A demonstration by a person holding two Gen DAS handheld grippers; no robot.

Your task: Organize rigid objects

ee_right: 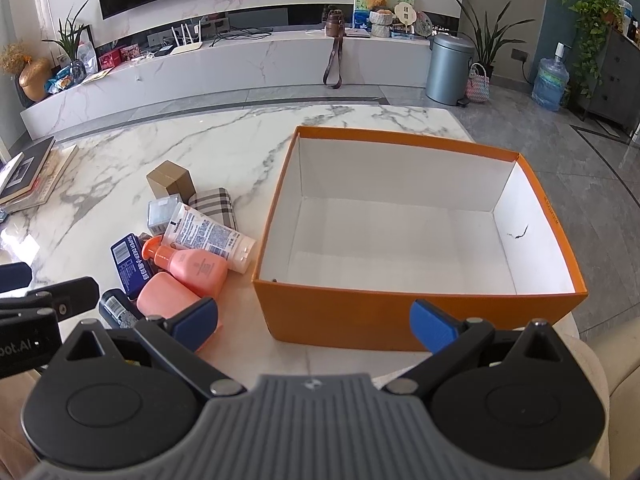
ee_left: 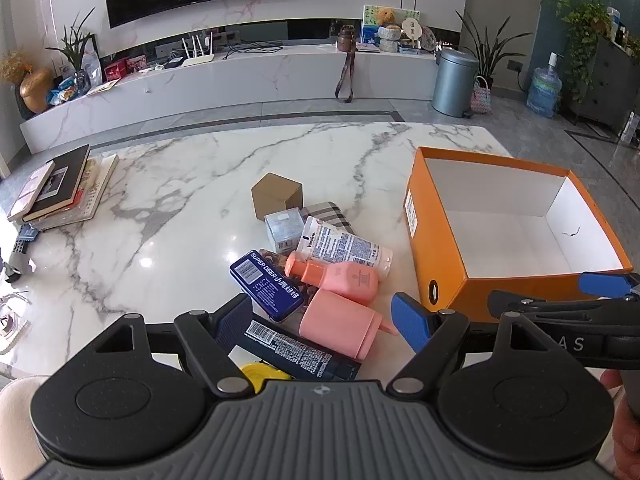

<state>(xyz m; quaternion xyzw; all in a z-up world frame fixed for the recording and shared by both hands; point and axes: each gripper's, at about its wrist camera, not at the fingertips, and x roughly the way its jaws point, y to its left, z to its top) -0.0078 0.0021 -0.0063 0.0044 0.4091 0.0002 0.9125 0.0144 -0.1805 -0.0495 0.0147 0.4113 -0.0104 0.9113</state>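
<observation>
Counter (ee_left: 180, 184): I've got white marble under everything.
Box (ee_right: 340, 316): orange, open top, bare white inside, sitting right of the pile.
Pile: pink bottle (ee_left: 340, 276), white tube (ee_left: 344, 246), blue tin (ee_left: 266, 284), pink cap (ee_left: 340, 326), black tube (ee_left: 296, 350), brown carton (ee_left: 276, 196), all heaped together left of the box.
Left claw (ee_left: 322, 322): I'm wide open, holding nothing, over the pile's near edge.
Right claw (ee_right: 314, 320): wide open too, empty, at the box's near wall.
</observation>
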